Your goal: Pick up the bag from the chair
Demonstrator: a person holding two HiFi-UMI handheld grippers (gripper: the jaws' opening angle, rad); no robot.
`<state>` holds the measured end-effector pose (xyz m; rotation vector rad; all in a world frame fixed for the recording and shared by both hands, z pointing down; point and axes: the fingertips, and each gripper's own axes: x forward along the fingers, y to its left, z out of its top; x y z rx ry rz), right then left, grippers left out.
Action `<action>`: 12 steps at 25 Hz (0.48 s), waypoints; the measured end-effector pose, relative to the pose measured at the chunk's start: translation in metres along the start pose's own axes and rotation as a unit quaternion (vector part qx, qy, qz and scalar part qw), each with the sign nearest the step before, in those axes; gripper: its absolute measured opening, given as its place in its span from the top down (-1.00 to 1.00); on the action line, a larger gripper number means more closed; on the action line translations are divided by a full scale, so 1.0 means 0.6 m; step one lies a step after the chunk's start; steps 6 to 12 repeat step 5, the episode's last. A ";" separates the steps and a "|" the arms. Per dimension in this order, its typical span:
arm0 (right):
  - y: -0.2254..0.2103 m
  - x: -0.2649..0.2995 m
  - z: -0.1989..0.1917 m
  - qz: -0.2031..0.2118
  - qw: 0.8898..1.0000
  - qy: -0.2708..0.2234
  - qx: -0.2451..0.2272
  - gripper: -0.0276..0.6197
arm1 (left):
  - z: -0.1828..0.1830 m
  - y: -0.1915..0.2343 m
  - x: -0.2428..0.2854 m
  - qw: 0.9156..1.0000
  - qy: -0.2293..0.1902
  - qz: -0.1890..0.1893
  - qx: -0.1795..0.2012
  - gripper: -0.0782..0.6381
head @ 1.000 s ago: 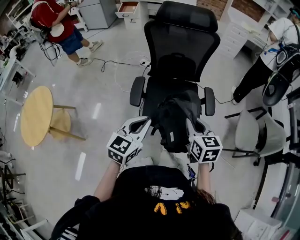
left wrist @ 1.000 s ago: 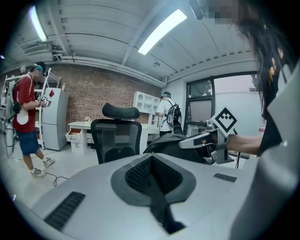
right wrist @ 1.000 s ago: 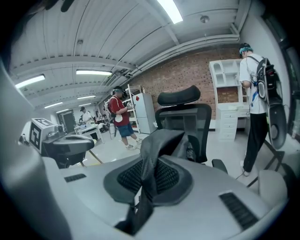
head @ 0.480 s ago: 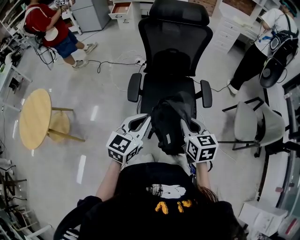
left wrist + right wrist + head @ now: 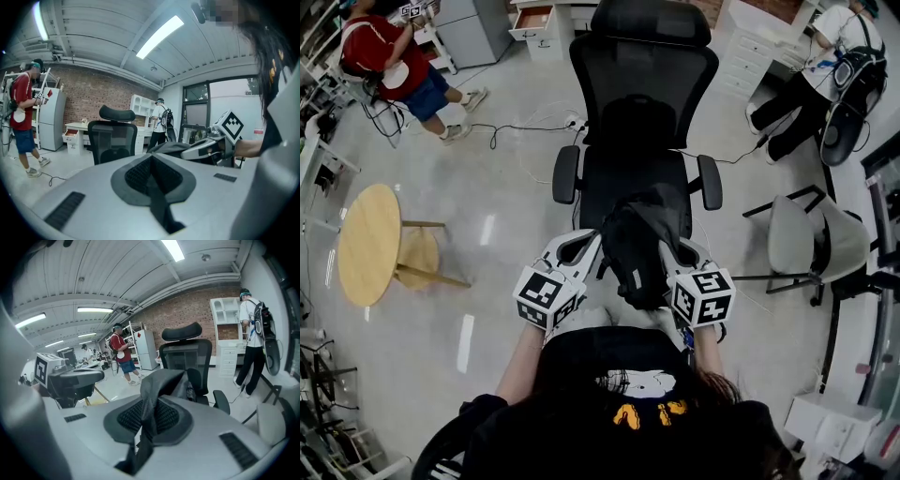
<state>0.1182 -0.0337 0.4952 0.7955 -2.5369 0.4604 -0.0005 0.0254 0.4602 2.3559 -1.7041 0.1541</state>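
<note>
The black bag (image 5: 639,246) is dead center of the frame, held between both tools just in front of the office chair (image 5: 639,103) seat. Left tool (image 5: 589,251) is clamped on a thin dark strap (image 5: 157,197). Right tool (image 5: 677,255) pinches a fold of the bag's fabric.

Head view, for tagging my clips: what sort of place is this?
Probably an office or lab workroom: a black office chair, white drawer units, and cables trailing across the floor.

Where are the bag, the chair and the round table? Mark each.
bag (image 5: 639,246): head view, its black body.
chair (image 5: 642,75): head view, mesh backrest.
round table (image 5: 367,246): head view, wooden top.
</note>
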 end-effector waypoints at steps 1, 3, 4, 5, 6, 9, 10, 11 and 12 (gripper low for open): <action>0.000 -0.001 -0.002 0.000 1.000 0.001 0.000 0.83 | -0.003 0.000 0.001 1.000 0.001 0.000 -0.002 0.77; 0.001 -0.002 -0.006 0.000 1.000 0.005 0.002 0.83 | -0.009 0.000 0.002 1.000 0.004 -0.001 -0.005 0.77; 0.001 -0.003 -0.008 0.000 1.000 0.006 0.003 0.83 | -0.012 0.000 0.002 1.000 0.006 -0.001 -0.007 0.77; 0.002 -0.003 -0.011 0.000 1.000 0.008 0.005 0.83 | -0.015 0.000 0.002 1.000 0.007 -0.002 -0.008 0.77; 0.002 -0.003 -0.011 0.000 1.000 0.008 0.005 0.83 | -0.015 0.000 0.002 1.000 0.007 -0.002 -0.008 0.77; 0.002 -0.003 -0.011 0.000 1.000 0.008 0.005 0.83 | -0.015 0.000 0.002 1.000 0.007 -0.002 -0.008 0.77; 0.002 -0.003 -0.011 0.000 1.000 0.008 0.005 0.83 | -0.015 0.000 0.002 1.000 0.007 -0.002 -0.008 0.77; 0.002 -0.003 -0.011 0.000 1.000 0.008 0.005 0.83 | -0.015 0.000 0.002 1.000 0.007 -0.002 -0.008 0.77; 0.002 -0.003 -0.011 0.000 1.000 0.008 0.005 0.83 | -0.015 0.000 0.002 1.000 0.007 -0.002 -0.008 0.77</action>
